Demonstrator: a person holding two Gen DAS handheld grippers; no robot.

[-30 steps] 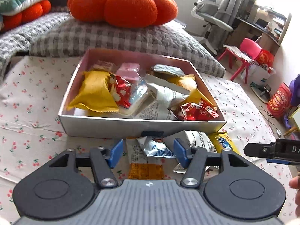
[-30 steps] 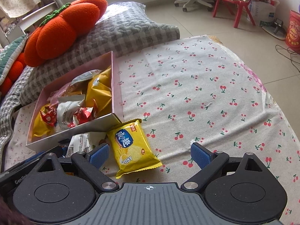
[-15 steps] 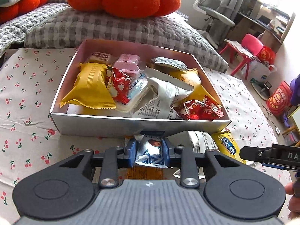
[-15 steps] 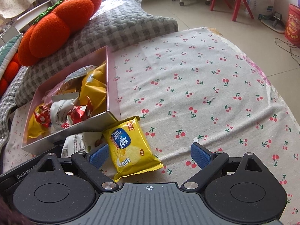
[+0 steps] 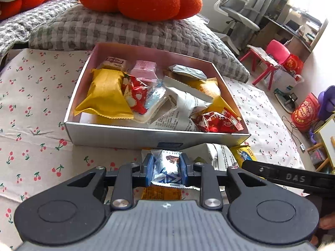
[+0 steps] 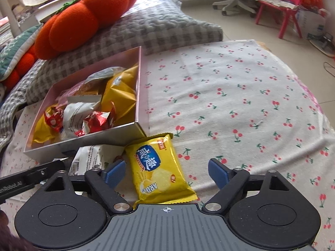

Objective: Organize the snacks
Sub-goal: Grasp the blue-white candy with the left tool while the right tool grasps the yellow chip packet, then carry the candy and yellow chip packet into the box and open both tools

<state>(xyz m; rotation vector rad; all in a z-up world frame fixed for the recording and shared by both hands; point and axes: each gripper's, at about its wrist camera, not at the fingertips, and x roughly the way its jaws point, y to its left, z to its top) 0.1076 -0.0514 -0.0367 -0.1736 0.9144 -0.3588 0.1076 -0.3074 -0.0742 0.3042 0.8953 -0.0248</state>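
Our left gripper (image 5: 165,167) has just closed its fingers on a small, crinkly white-and-blue foil snack packet (image 5: 166,168) on the bed beside the silver cardboard box (image 5: 146,136). It looks light, soft and crushable. Our right gripper (image 6: 167,172) has been narrowing, fingers not yet touching, around a slippery yellow chip packet (image 6: 158,165); its middle looks best to grip.

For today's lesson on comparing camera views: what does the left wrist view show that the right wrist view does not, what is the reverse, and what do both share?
Only the left wrist view shows the left hand-held gripper shut on a small silver-blue snack packet, its jaws having just closed on it, and the box's pink packet.

Only the right wrist view shows the right hand-held gripper, jaws apart and just narrowing, either side of the yellow chip bag without pressing it.

Both show the snack box, the orange cushion and the cherry-print sheet.
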